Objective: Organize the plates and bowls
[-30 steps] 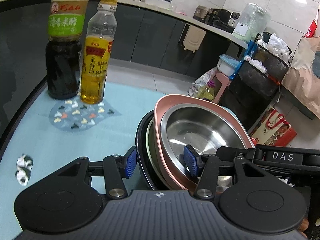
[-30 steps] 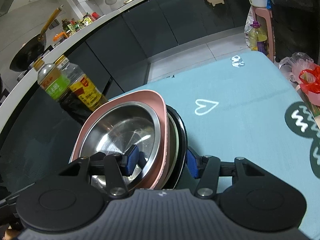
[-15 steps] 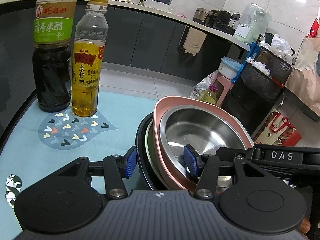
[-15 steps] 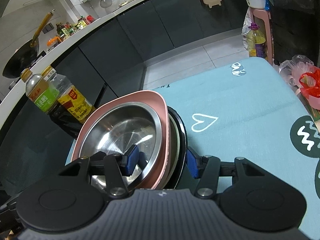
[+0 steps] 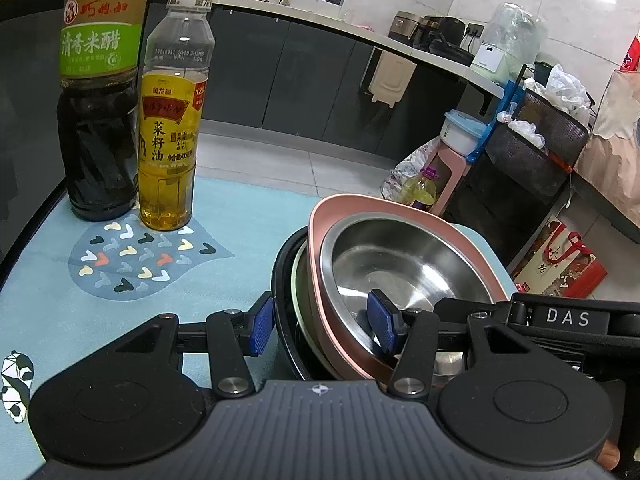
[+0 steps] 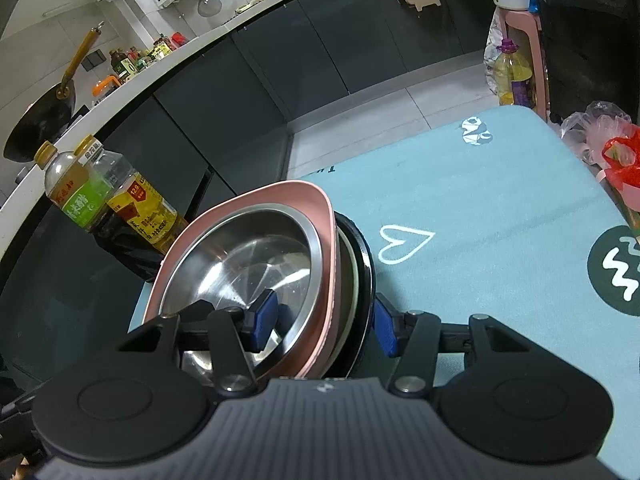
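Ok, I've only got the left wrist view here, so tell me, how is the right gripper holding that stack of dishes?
Observer: The right gripper clamps the stack of dishes at its near rim. One of its fingers is inside the steel bowl, the other outside the black dish.
Operator: And what's on the mat beyond the stack on that side?
Observer: Just beyond the black dish, a white heart outline is printed on the blue mat.
Operator: Anything near the edge there?
Observer: A red and pink plastic bag sits at the mat's edge, on the right of that view.
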`<state>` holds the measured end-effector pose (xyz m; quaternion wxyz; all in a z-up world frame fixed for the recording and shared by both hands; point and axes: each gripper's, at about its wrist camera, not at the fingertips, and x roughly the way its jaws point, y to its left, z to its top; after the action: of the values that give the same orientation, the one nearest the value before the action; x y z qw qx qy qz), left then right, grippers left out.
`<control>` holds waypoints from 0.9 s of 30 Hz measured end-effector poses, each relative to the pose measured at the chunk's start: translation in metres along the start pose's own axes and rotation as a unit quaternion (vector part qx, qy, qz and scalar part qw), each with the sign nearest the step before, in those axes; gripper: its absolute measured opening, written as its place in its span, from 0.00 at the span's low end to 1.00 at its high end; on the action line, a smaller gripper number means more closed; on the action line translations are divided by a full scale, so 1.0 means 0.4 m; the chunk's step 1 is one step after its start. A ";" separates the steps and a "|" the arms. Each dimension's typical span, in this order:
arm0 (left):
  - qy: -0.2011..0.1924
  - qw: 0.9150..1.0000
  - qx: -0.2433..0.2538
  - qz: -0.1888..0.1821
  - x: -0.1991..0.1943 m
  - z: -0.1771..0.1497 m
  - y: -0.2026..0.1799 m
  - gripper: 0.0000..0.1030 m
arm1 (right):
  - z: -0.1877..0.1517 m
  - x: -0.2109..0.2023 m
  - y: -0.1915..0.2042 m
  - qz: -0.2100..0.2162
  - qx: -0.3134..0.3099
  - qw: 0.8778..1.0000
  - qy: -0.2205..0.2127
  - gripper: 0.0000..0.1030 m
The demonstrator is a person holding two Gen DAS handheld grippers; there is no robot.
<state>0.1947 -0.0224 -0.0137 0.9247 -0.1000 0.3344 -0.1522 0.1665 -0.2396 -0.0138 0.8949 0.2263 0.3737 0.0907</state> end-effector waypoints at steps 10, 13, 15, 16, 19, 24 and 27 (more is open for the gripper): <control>0.011 0.999 -0.028 -0.010 0.035 -0.017 0.032 0.49 | -0.013 0.026 -0.018 -0.007 0.005 1.000 -0.002 0.33; 0.017 0.999 -0.037 -0.015 0.036 -0.014 0.040 0.49 | -0.016 0.024 -0.021 -0.005 0.012 1.000 -0.006 0.33; 0.019 0.999 -0.042 -0.016 0.036 -0.014 0.042 0.49 | -0.018 0.022 -0.021 -0.005 0.010 1.000 -0.007 0.33; 0.019 0.999 -0.042 -0.016 0.036 -0.014 0.042 0.49 | -0.018 0.023 -0.021 -0.004 0.010 1.000 -0.007 0.33; 0.021 0.999 -0.045 -0.017 0.036 -0.014 0.046 0.49 | -0.019 0.023 -0.023 -0.003 0.011 1.000 -0.008 0.33; 0.031 0.998 -0.052 -0.019 0.033 -0.009 0.053 0.49 | -0.019 0.023 -0.021 -0.003 0.011 1.000 -0.006 0.33; 0.010 0.999 -0.038 -0.006 0.012 -0.006 0.047 0.47 | -0.022 0.012 -0.014 -0.013 -0.004 1.000 -0.020 0.33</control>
<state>0.2007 -0.0067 -0.0239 0.9160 -0.1356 0.3482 -0.1459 0.1634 -0.2398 -0.0248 0.9042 0.2195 0.3584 0.0756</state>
